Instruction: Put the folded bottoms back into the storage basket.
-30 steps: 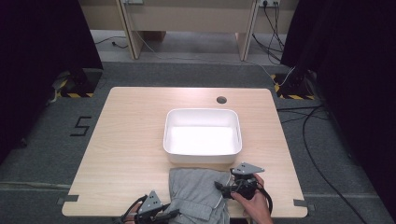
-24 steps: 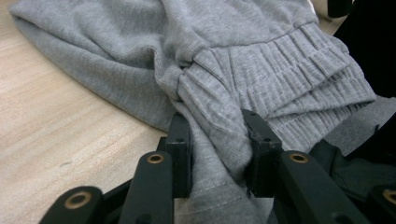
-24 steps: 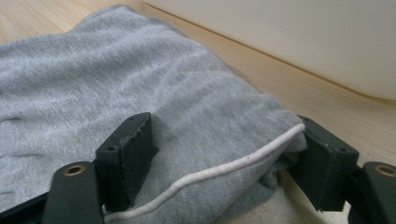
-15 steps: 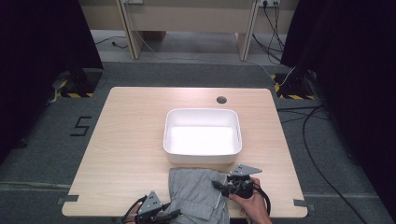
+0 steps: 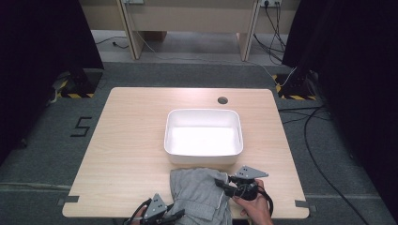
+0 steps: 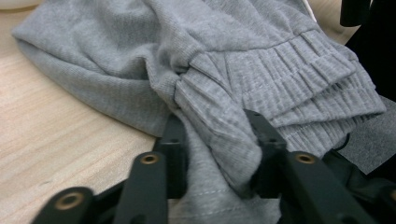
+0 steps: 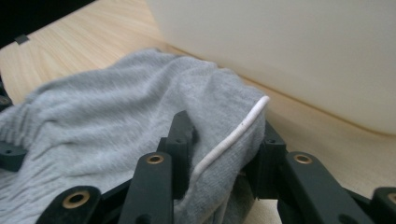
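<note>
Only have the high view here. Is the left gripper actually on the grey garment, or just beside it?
Observer: On it. In the left gripper view, the left gripper has a fold of the grey garment pinched between its jaws, near the ribbed waistband.
Operator: And the right one?
Observer: The right gripper is also shut on fabric, with a white drawstring running through the pinch.
Operator: How close is the bin?
Observer: The white bin wall stands just beyond the right gripper's jaws; the garment edge lies at its base.

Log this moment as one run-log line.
left gripper: shut on grey garment | right gripper: shut on grey garment, white drawstring between jaws | white tub: empty, beyond garment | table
</note>
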The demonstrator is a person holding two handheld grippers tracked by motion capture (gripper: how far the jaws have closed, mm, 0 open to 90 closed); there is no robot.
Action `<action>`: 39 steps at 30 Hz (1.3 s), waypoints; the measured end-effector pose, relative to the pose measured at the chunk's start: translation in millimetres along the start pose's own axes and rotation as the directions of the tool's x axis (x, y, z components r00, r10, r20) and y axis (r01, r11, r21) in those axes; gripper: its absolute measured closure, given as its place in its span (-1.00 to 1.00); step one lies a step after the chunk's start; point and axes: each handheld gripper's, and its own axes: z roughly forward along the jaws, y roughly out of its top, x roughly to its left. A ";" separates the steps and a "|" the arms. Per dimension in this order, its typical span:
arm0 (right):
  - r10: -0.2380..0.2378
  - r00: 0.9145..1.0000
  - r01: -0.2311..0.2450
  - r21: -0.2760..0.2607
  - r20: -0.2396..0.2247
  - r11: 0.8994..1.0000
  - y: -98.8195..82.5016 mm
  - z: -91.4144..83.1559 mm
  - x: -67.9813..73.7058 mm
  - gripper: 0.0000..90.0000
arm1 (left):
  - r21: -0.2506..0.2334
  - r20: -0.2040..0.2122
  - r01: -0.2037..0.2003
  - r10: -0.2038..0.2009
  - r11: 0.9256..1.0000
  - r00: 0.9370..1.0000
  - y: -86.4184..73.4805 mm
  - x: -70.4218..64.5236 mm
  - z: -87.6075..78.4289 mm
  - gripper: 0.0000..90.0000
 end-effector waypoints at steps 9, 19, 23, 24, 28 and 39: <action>-0.045 0.999 0.043 -0.079 -0.030 0.996 13.0 -18.0 14.2 0.58 | -0.030 0.060 -0.044 0.046 0.999 0.997 14.4 -14.1 -15.8 0.61; -0.091 0.995 0.083 -0.182 -0.032 0.980 36.9 -48.4 28.4 0.61 | -0.107 0.099 -0.092 0.102 0.990 0.990 49.6 -26.3 -44.6 0.63; -0.119 0.993 0.111 -0.213 -0.027 0.971 53.4 -63.2 33.2 0.61 | -0.122 0.112 -0.128 0.142 0.984 0.983 69.5 -29.0 -54.9 0.63; -0.127 0.992 0.118 -0.219 -0.025 0.969 57.0 -65.9 33.5 0.61 | -0.125 0.114 -0.135 0.150 0.983 0.982 74.8 -28.6 -57.2 0.63; -0.150 0.989 0.141 -0.231 -0.019 0.963 72.3 -75.0 33.7 0.61 | -0.138 0.113 -0.151 0.167 0.979 0.979 90.1 -27.2 -62.5 0.63; -0.168 0.986 0.159 -0.267 -0.011 0.950 133.2 -80.4 13.8 0.62 | -0.163 0.083 -0.182 0.197 0.970 0.977 148.8 -7.9 -68.5 0.63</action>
